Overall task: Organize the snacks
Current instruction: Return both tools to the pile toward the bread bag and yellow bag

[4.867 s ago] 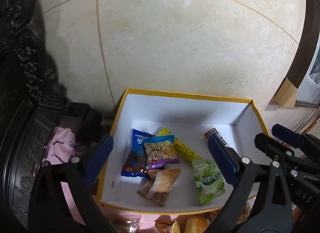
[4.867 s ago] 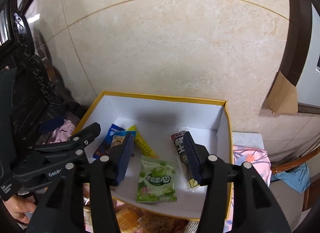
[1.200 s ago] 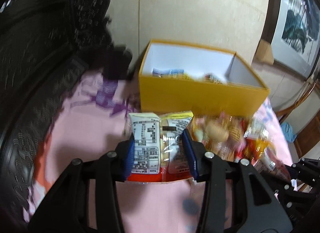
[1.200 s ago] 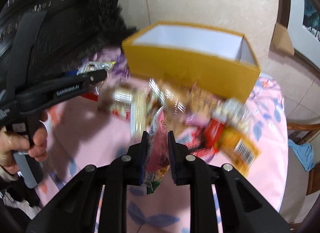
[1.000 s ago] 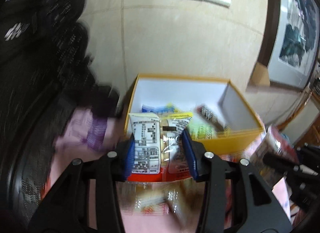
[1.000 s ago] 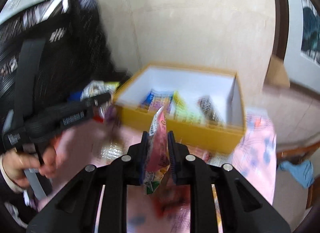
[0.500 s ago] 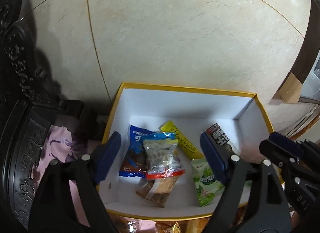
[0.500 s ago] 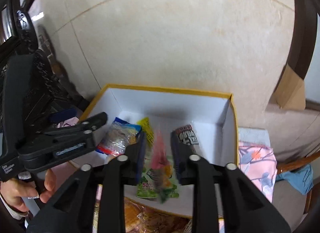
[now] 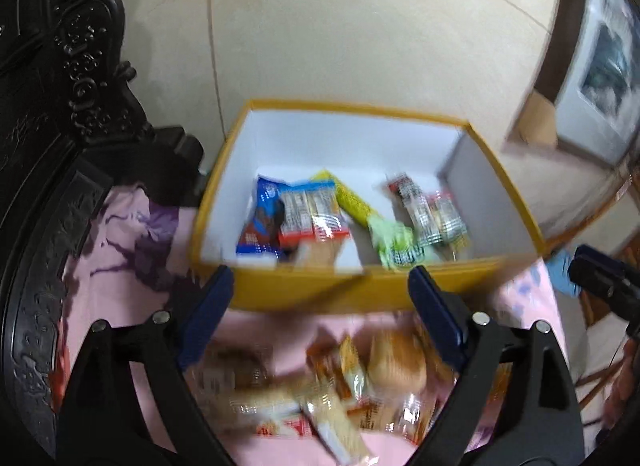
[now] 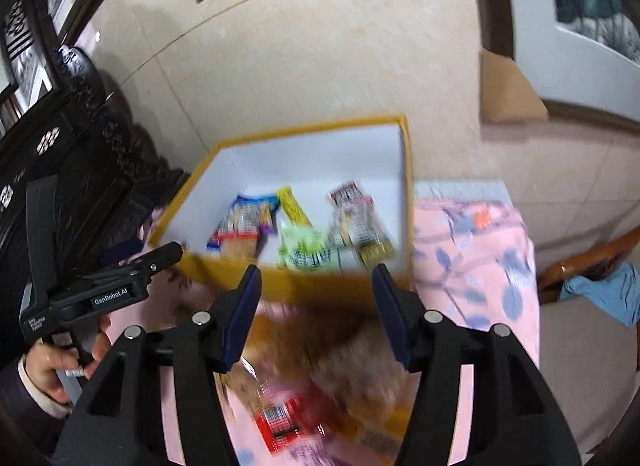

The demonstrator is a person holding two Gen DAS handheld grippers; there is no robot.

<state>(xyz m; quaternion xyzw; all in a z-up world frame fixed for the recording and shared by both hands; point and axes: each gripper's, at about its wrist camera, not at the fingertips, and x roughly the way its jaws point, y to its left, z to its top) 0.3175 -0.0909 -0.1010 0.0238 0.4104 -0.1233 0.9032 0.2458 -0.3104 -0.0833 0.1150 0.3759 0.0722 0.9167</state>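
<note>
Pink floral cloth covers the tabletop (beige tiled wall behind, far); both grippers' jaws are opening, empty.

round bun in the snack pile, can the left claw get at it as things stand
Probably yes. The left claw is empty, its jaws opening wide, and the bun lies on top of the loose pile in front of the yellow box with nothing covering it, though the picture is blurred.

snack packets – in yellow box
</note>
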